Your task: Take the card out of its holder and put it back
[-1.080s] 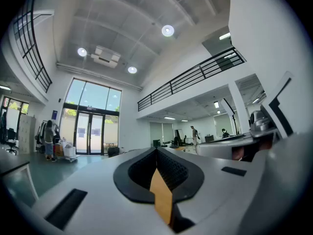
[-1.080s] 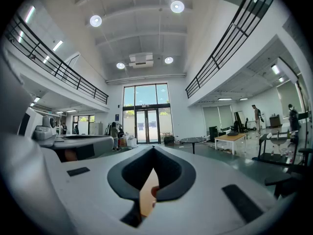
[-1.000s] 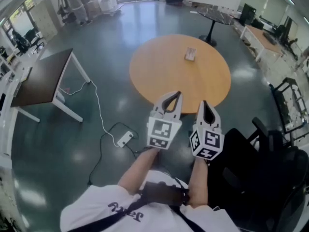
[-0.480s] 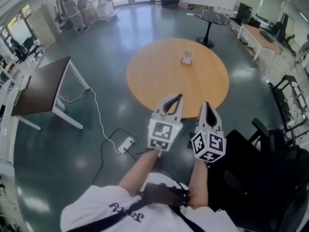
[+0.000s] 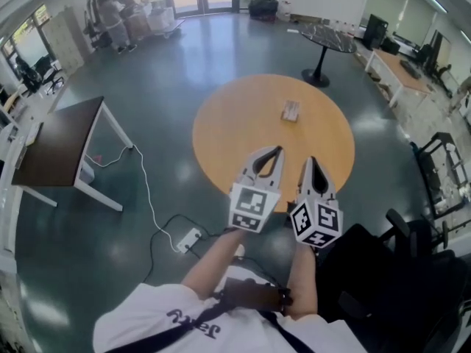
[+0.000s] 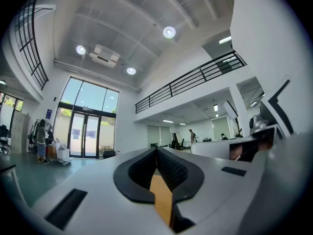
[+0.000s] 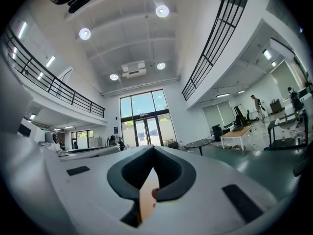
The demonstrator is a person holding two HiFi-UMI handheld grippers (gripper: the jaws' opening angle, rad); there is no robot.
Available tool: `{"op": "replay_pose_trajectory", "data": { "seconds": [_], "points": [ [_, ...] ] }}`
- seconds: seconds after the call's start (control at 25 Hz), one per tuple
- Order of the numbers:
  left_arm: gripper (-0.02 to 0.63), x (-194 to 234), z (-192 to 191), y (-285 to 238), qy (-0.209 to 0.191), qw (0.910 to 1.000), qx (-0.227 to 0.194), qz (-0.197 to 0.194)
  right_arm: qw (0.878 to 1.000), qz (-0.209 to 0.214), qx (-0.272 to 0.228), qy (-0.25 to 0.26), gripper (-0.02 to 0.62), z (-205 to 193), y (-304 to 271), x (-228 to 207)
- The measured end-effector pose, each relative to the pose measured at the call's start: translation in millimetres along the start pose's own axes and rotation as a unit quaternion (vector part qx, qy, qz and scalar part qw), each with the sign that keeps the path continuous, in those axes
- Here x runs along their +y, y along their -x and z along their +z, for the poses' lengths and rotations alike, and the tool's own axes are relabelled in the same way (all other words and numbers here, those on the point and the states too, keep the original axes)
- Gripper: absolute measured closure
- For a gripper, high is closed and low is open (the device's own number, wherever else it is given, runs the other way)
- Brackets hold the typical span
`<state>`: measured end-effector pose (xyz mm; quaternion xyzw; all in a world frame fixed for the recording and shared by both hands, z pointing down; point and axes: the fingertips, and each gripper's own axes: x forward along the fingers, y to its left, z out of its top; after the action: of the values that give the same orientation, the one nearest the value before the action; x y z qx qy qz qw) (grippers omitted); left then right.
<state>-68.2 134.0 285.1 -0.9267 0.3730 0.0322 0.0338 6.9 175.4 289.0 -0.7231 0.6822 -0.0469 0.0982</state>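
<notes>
A small card holder point(image 5: 291, 111) lies on the round orange table point(image 5: 243, 123), right of its middle; the card itself is too small to make out. Both grippers hover side by side over the table's near edge, well short of the holder. My left gripper point(image 5: 277, 151) is shut with nothing in it, and its tips meet point(image 6: 156, 151) in the left gripper view. To its right, my right gripper point(image 5: 310, 159) is also shut and empty, its tips closed point(image 7: 153, 148) in the right gripper view. Both gripper views look up at the hall's ceiling, not at the table.
A dark desk point(image 5: 55, 138) stands to the left. A white cable and power strip point(image 5: 189, 238) lie on the floor by the table. A black chair point(image 5: 390, 271) is at my right. Behind are a dark round table point(image 5: 329, 37) and a person point(image 5: 112, 12).
The head view has shifted, so the table and card holder sit lower in the picture. Both grippers have stayed shut and close together near the table's front edge.
</notes>
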Motion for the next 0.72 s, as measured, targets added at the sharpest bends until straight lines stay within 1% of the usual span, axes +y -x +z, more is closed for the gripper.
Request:
{"op": "replay_pose_trajectory", "data": {
  "seconds": [0.12, 0.24, 0.36, 0.48, 0.6, 0.72],
  "points": [
    [0.595, 27.0, 3.8, -29.1, 0.003, 0.9999, -0.011, -0.001, 1.000, -0.003, -0.009, 0.009, 0.575, 4.4, -38.5, 0.9],
    [0.595, 51.4, -4.5, -52.7, 0.008, 0.9999, -0.002, -0.008, 0.999, -0.019, -0.010, 0.025, 0.574, 2.9, -67.8, -2.3],
    [0.595, 65.6, -15.2, -68.5, 0.020, 0.9996, 0.005, -0.019, 0.999, -0.028, -0.002, 0.039, 0.574, -3.4, -87.2, -5.8],
    [0.595, 73.5, -17.9, -83.9, 0.033, 0.9991, -0.006, -0.025, 0.998, -0.033, 0.007, 0.050, 0.574, -6.0, -110.5, -12.7],
    [0.595, 85.3, -20.3, -104.4, 0.042, 0.9989, -0.012, -0.015, 0.998, -0.032, 0.014, 0.060, 0.574, -6.6, -135.9, -20.1],
    [0.595, 95.9, -20.7, -126.2, 0.043, 0.9990, -0.010, -0.005, 0.998, -0.015, 0.021, 0.061, 0.574, -8.4, -163.6, -24.6]
  ]
}}
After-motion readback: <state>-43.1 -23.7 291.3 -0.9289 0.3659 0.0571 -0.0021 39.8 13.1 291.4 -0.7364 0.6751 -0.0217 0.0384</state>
